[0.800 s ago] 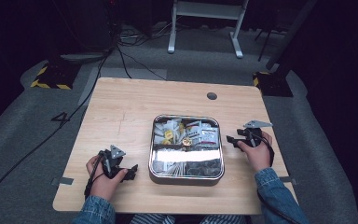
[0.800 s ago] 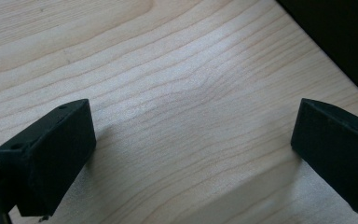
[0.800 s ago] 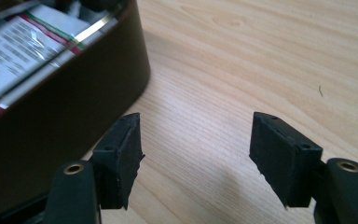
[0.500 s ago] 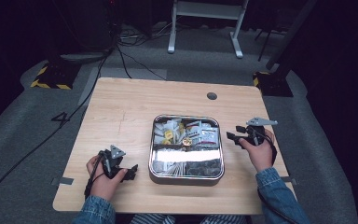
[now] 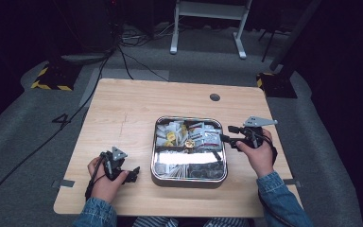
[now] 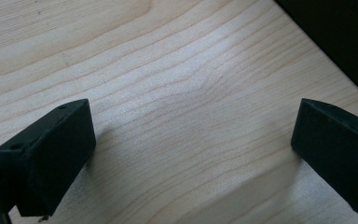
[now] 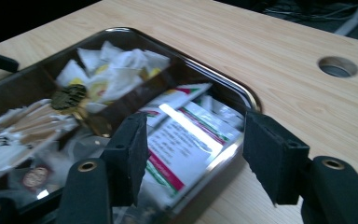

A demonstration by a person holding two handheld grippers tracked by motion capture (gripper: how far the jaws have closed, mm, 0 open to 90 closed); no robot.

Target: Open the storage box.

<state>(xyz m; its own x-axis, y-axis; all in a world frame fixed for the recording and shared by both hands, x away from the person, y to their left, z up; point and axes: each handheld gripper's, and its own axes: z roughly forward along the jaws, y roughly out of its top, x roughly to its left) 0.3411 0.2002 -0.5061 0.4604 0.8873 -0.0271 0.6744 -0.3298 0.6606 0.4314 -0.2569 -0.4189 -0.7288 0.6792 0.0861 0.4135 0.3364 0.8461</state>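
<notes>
Since the earlier frame, right gripper [image 5: 228,136] has edged toward the metal tray [image 5: 189,177] of sachets; left gripper [image 5: 131,174] unmoved on table [image 5: 123,109]. Left gripper view: jaws spread over bare wood. Right gripper view: jaws spread, straddling the tray's rim [image 7: 242,95].

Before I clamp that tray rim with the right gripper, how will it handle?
The metal tray looks stiff and glossy, so probably slippery. The right gripper straddles one rim; lifting there would likely tilt it, and the loose packets would slide.
</notes>
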